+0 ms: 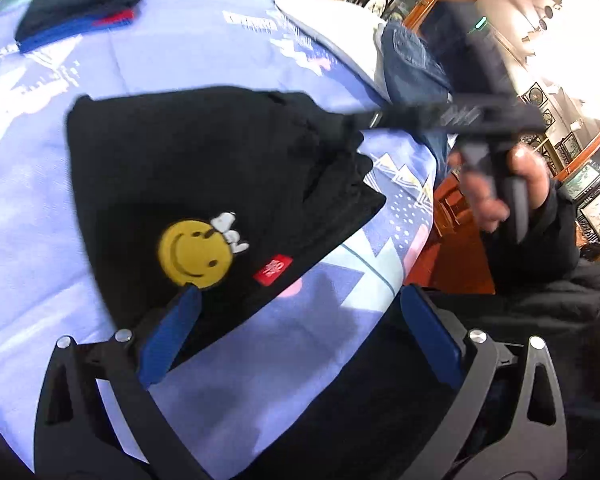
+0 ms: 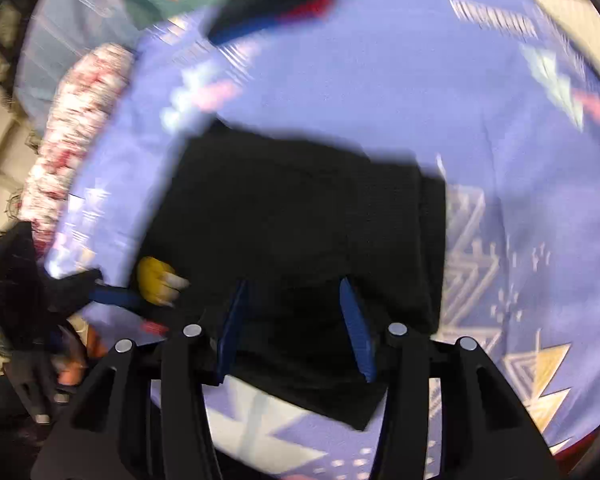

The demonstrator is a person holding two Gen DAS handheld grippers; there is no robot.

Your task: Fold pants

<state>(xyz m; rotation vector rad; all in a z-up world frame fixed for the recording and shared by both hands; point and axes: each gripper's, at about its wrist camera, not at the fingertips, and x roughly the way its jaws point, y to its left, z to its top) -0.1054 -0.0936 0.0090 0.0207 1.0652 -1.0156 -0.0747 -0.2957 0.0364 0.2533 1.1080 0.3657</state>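
Releasing black pants (image 1: 204, 168), folded compact on the bed (image 1: 180, 68) | left gripper (image 1: 300, 336) fingers spread, empty, at near hem | right gripper (image 2: 296, 324) fingers parted over cloth, nothing pinched | handling: light, limp, non-slip, sags; judge grab stacked corners or folded edge, all layers

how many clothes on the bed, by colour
black: 1, folded pants with smiley patch
navy with red and blue trim: 1, folded pile
blue denim: 1, jeans at the edge
total: 3
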